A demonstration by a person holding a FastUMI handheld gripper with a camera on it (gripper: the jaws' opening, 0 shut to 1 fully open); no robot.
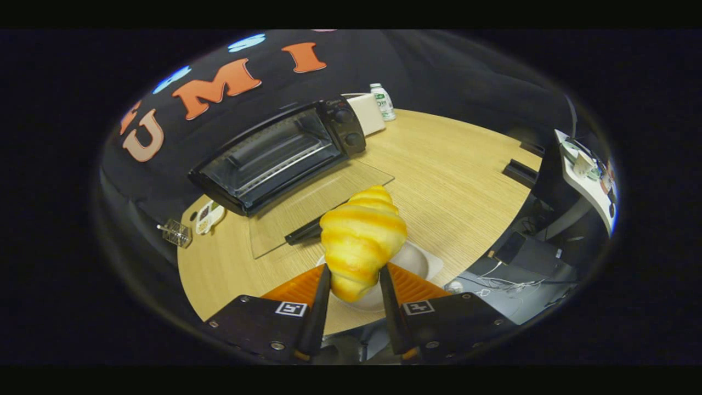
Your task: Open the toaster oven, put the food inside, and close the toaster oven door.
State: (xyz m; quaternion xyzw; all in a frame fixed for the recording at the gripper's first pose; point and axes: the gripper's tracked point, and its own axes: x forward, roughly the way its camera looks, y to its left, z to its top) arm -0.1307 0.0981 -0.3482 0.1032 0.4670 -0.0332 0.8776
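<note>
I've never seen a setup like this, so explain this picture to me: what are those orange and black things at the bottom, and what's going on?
Those are the two fingers of a handheld gripping tool; the camera rides on it, looking forward. The fingers are shut on a golden toy croissant, held above a white plate. Beyond them, on the light wooden table, stands a black toaster oven with its glass door folded down open. A white bottle stands farther back.

Mount: riding on the gripper (354,274), its fingers showing at the bottom.
Facing: looking forward and down across the table (455,181) toward the oven (274,156).
Nearness: sitting close to the croissant (362,241), oven beyond it.
</note>
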